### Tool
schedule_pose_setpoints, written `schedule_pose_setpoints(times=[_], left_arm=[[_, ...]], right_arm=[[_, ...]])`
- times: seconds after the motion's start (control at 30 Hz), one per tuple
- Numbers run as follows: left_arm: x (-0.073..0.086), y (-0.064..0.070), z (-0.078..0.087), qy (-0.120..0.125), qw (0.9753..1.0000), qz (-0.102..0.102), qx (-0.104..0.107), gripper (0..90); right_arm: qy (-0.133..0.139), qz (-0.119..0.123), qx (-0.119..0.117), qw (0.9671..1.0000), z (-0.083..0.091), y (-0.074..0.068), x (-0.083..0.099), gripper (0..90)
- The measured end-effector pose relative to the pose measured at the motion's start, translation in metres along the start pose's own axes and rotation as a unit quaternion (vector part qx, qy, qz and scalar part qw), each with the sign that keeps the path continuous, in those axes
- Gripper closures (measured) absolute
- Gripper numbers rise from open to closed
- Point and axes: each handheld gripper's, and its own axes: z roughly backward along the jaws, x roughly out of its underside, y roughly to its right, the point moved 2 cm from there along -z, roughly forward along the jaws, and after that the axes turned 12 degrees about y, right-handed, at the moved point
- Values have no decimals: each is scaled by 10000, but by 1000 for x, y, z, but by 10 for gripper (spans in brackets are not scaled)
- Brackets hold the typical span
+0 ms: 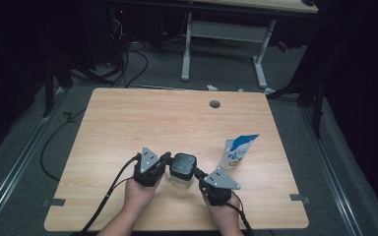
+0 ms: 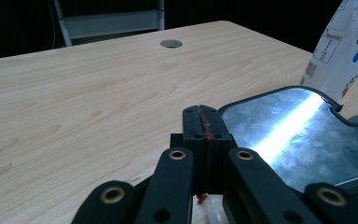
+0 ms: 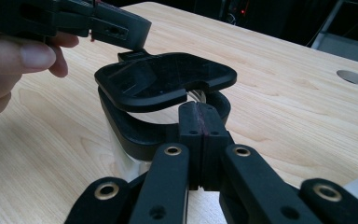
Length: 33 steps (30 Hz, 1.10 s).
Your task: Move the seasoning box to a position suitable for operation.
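- The left claw (image 1: pixel 166 158) was closed, seemingly pinching the near-left edge of the container's black lid (image 1: pixel 182 165).
- The lid, tilted up on its left side, was partly lifted; full removal remained, I judged.
- The clear container (image 1: pixel 179 180) stood upright, near-centre on the surface (image 1: pixel 128 123).
- The right claw (image 1: pixel 199 173) was closed at the container's rim.
- A pouch (image 1: pixel 236 153) stood just right.

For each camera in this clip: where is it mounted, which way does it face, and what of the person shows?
High view: above the person's side, looking forward and down on the table; both hands, left gripper and right gripper show.
Left gripper view: rides the left gripper, facing across the table; its black jaws show.
Right gripper view: rides the right gripper, facing the left hand; fingers show.
Shared: the black lid and the table's grommet hole.
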Motion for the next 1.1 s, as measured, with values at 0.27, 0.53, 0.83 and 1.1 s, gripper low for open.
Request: schedule_pose_setpoints(times=[0.27, 0.53, 0.83, 1.1], left_arm=[[0, -1, 0, -12, 10000, 5, -17, 900], [-2, -2, -1, -60, 10000, 32, -58, 900], [-10, -10, 36, -38, 9999, -101, 33, 854], [8, 4, 60, -300, 9992, 22, 250, 896]], right_arm=[[67, -60, -50, 9999, 0, -2, -2, 899], [170, -46, -198, 9996, -4, -10, -11, 899], [235, -44, -276, 9993, -10, -13, -22, 899], [270, -44, -292, 9992, -17, -17, -28, 899]])
